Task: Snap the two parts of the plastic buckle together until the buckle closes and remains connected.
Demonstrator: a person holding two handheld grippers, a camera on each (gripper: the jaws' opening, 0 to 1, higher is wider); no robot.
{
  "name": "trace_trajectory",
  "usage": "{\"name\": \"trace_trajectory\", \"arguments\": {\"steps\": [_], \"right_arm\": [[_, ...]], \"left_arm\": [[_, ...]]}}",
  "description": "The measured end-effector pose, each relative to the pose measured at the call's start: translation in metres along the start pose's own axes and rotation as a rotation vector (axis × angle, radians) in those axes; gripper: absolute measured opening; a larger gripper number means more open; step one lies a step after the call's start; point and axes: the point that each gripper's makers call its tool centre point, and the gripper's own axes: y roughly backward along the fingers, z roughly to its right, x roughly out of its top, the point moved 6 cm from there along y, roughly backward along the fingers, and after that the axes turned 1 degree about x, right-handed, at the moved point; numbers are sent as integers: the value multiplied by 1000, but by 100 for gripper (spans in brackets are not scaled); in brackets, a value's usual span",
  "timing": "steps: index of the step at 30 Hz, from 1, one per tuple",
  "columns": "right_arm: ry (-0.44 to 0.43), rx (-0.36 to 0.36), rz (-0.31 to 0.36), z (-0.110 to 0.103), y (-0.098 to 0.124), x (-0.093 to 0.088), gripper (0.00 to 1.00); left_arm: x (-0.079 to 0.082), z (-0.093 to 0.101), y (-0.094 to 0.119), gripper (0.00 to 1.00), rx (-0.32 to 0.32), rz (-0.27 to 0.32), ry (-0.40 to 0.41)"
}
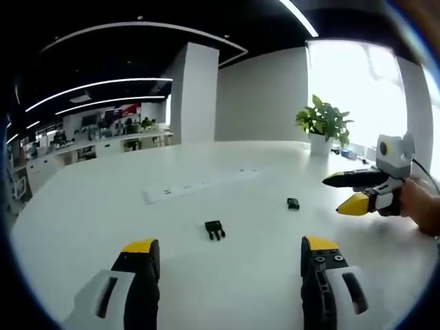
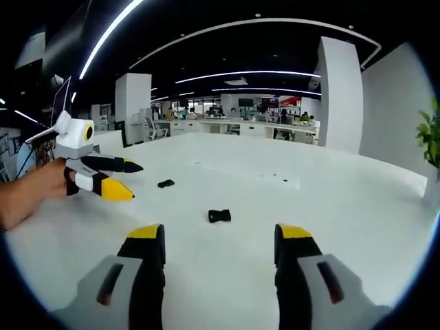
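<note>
Left gripper view: a black pronged plastic buckle part [image 1: 215,229] and a small black socket part [image 1: 293,203] are seen apart mid-frame on the white worktop [image 1: 103,213]; both yellow-tipped tongs, left [image 1: 230,249] and right [image 2: 220,234], are held wide open, empty.

On a white table [image 2: 330,227], two black buckle parts are seen apart: one [image 2: 219,216] ahead of the right gripper [image 2: 218,249], whose jaws are spread, another [image 2: 166,183] farther off near the left gripper [image 2: 130,178], held by a hand [image 2: 31,189].
</note>
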Motion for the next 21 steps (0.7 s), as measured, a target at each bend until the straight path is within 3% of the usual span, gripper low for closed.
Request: {"name": "trace_trajectory", "arguments": {"steps": [7, 21], "right_arm": [[8, 5, -5, -1, -1, 2, 61], [5, 0, -18, -3, -8, 2, 71]], "left_arm": [[-2, -1, -4, 85, -8, -8, 5], [0, -3, -8, 84, -11, -11, 18]]}}
